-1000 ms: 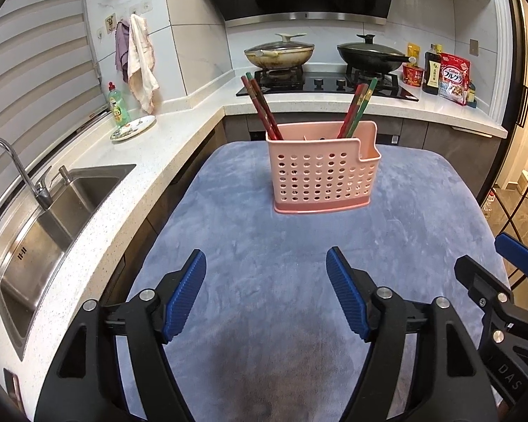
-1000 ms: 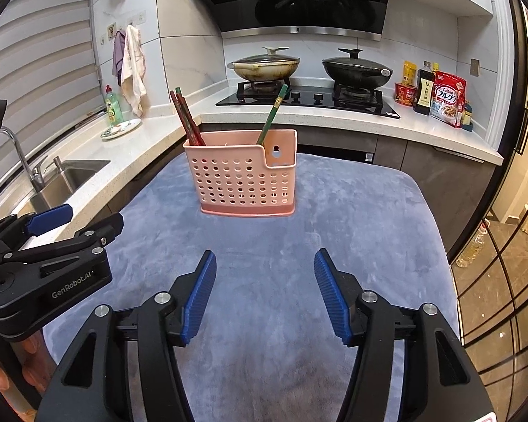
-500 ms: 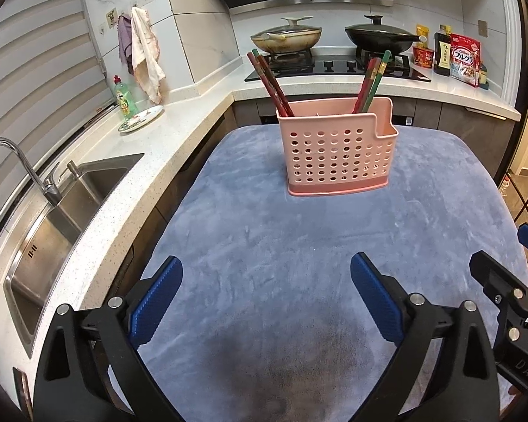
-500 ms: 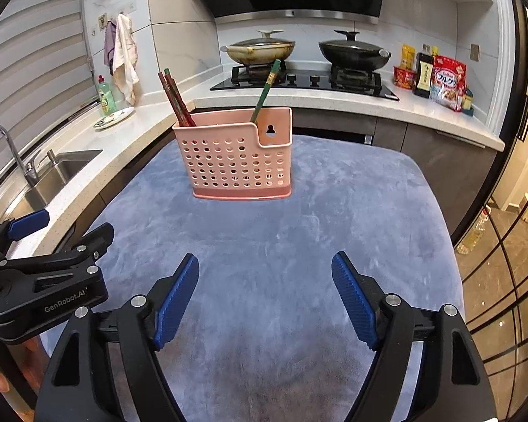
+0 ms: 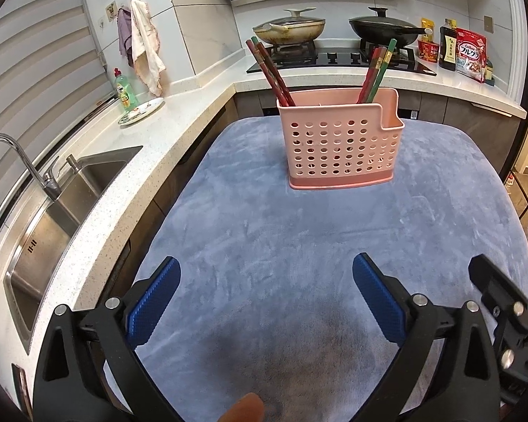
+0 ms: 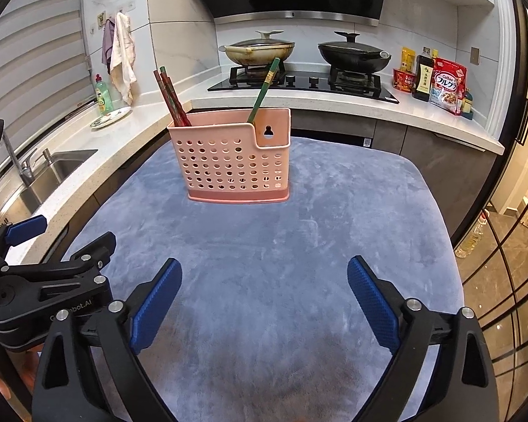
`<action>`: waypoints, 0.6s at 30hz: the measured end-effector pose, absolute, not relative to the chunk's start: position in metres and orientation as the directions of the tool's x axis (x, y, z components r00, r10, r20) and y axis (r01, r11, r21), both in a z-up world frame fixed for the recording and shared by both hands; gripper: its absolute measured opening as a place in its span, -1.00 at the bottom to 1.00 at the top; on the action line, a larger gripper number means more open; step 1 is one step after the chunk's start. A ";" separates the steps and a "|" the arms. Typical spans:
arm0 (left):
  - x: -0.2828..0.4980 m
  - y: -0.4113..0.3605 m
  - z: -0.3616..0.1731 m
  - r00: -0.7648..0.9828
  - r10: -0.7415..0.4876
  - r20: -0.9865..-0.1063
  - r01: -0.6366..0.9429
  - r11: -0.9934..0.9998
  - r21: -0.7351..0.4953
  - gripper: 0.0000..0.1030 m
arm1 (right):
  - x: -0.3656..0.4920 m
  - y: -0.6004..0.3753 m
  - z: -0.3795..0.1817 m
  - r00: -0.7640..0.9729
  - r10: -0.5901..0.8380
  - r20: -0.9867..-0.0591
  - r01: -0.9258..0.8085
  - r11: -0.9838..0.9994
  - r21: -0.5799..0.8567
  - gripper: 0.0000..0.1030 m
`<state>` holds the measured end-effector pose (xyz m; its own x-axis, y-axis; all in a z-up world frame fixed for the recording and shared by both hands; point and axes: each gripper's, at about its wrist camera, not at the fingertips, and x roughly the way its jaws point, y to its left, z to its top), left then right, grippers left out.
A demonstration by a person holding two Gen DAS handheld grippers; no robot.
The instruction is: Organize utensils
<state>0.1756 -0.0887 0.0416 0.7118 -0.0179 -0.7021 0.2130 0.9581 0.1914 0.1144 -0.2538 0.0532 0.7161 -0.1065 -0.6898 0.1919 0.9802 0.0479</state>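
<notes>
Seemingly a late or finished stage: no loose utensil shows on the grey-blue cloth (image 5: 334, 239), and every chopstick in view stands in the pink perforated caddy (image 5: 338, 147).

Caddy position: on the cloth toward its far edge, at about 12 o'clock from both wrist cameras, well apart from both tools. It sits upright on its base, notched corner at the right end.

Contents, left wrist view: red chopsticks (image 5: 269, 70) lean toward 11 o'clock from the left end; a red-and-green bunch (image 5: 376, 70) leans toward 1 o'clock from the right end. Right wrist view shows a single green chopstick (image 6: 264, 88) at the right end; the others are probably hidden. Inner compartments cannot be made out.

Left gripper (image 5: 265, 297): jaws spread wide, nothing between the blue pads (image 5: 155, 302), hovering low over the near part of the cloth and aimed at the caddy. A fingertip (image 5: 244, 411) shows at 6 o'clock in its frame.

Right gripper (image 6: 264, 299): likewise spread and empty, level, pointing forward. The left tool's body sits at 8 o'clock in its view, so the two are held side by side.

Judgement on next move: if sorting by colour is wanted, one tool must travel forward to 12 o'clock, close on a protruding chopstick near its top and lift it straight out, perhaps with the other steadying the light caddy. Otherwise, nothing remains to collect here.
</notes>
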 end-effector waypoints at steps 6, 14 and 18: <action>0.179 -0.088 0.039 0.707 -0.016 -0.707 0.210 0.960 0.187 0.84 | 0.120 -0.251 0.053 0.713 -0.108 -0.693 0.192 0.981 0.044 0.87; 0.183 -0.088 0.039 0.706 -0.016 -0.708 0.208 0.960 0.186 0.85 | 0.123 -0.252 0.051 0.707 -0.113 -0.698 0.197 0.980 0.040 0.87; 0.185 -0.088 0.038 0.702 -0.019 -0.712 0.212 0.960 0.184 0.85 | 0.124 -0.251 0.051 0.703 -0.117 -0.701 0.201 0.979 0.037 0.87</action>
<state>0.1847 -0.0876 0.0377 0.7023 -0.0185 -0.7116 0.2117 0.9599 0.1839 0.1241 -0.2510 0.0505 0.7034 -0.1173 -0.7010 0.2006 0.9790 0.0375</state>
